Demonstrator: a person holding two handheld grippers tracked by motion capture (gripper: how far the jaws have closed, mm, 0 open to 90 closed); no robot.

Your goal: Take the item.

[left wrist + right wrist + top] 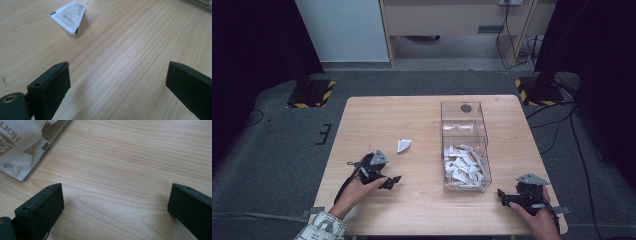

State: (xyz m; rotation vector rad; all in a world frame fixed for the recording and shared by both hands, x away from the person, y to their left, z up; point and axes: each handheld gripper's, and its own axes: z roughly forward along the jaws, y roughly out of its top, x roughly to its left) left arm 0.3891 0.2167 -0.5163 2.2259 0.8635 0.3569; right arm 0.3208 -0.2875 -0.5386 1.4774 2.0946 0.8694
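Grey carpet ringed the wooden table (362, 120) as I watched from afar; on it stood a clear box (464, 145) half full of white packets, and one loose packet (403, 145) lay alone near the middle, well apart from the box; my left gripper (391, 182) hung low, just short of that packet, jaws spread wide and holding nothing; my right gripper (502, 196) sat by the box's near corner, jaws likewise parted and empty; the left gripper view put the packet (70, 17) ahead and off to one side, so I judged the reach wanted a slight turn to centre it between the jaws, then a low, flat approach, since thin paper would slide if nudged; pinch its raised fold, I reckoned, not the flat edge.
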